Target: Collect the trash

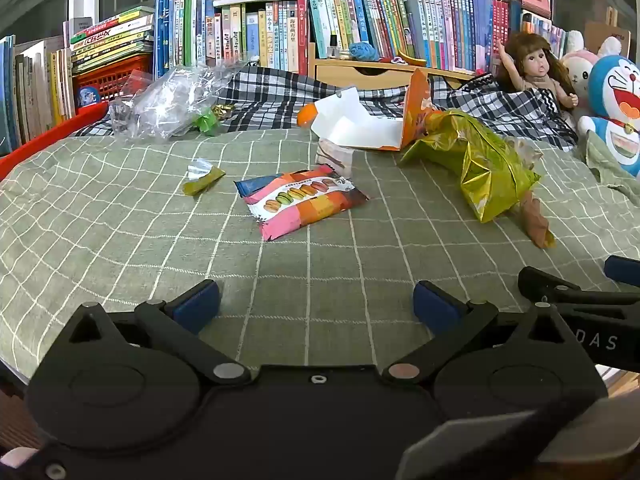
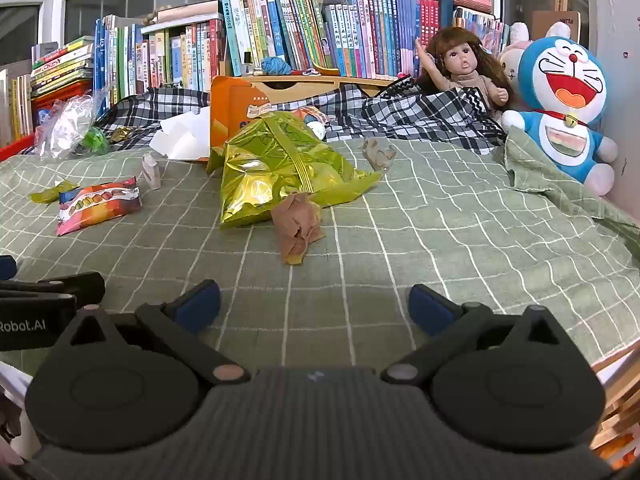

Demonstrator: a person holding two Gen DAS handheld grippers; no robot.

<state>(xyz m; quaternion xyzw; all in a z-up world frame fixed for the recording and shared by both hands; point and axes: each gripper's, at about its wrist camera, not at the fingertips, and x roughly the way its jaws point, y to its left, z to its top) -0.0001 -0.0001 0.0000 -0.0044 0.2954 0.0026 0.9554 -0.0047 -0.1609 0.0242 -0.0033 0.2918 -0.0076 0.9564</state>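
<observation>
A green checked bedspread [image 2: 440, 240] covered the bed. A black-and-white plaid blanket [image 2: 400, 116] lay bunched along its far edge. Behind stood rows of upright books [image 1: 360, 20]. A long-haired doll [image 2: 464, 68] leaned beside a blue cartoon cat plush [image 2: 564, 100].

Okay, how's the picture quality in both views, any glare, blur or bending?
Left wrist view: sharp, evenly lit, glare on the clear plastic bag, bookshelf bowed by the fisheye. Right wrist view: also sharp, bright reflections on the gold foil bag, corners vignetted black.
</observation>
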